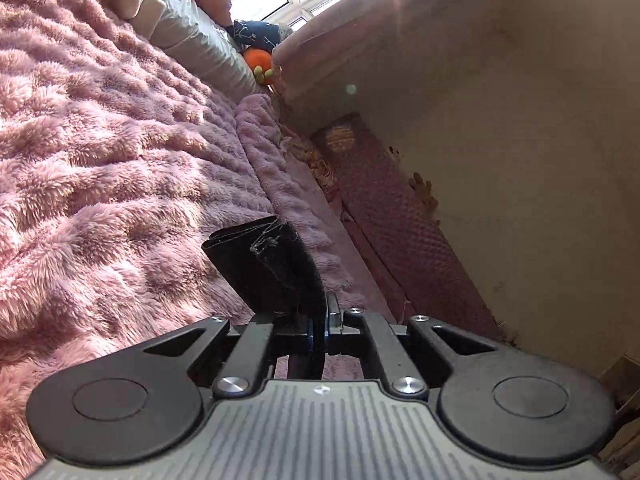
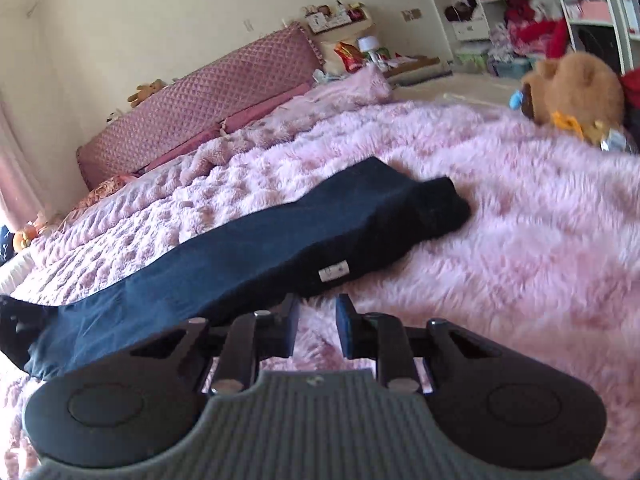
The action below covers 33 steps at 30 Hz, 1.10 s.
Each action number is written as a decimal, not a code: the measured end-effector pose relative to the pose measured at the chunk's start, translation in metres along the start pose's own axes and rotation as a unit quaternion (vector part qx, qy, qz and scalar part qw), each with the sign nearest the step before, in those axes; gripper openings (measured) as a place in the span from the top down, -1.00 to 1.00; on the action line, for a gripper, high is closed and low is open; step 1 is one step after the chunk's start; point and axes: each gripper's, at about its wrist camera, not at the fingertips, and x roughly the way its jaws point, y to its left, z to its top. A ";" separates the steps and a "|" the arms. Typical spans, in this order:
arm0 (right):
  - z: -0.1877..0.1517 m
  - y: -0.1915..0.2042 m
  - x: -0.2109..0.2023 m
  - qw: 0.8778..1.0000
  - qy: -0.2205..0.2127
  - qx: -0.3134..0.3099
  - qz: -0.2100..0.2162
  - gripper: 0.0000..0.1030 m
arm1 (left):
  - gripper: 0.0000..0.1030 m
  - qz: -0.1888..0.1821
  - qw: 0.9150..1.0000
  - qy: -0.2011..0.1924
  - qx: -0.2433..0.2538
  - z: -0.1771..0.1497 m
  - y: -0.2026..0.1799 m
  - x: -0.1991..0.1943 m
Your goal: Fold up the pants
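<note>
Pants point(image 2: 240, 248) lie lengthwise left-to-right; left gripper point(image 1: 320, 312) clamps their hem, right gripper point(image 2: 318, 320) apart.

Dark matt cloth pants point(image 2: 240, 248), fluffy pink blanket point(image 2: 500, 240) looking shaggy, quilted headboard point(image 2: 208, 96), matt black plastic gripper point(image 2: 316, 320) showing ribbed grey casing

Dark blue pants point(image 2: 248, 248) lay stretched across the fluffy pink blanket point(image 2: 500, 240) (a white tag showing), just beyond the right gripper point(image 2: 317, 330), whose jaws stood apart on nothing.
</note>
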 end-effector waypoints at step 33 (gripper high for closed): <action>0.094 -0.183 0.012 0.995 -0.060 0.062 0.055 0.82 | 0.93 -0.032 0.885 0.125 0.448 -0.553 -0.385 -0.100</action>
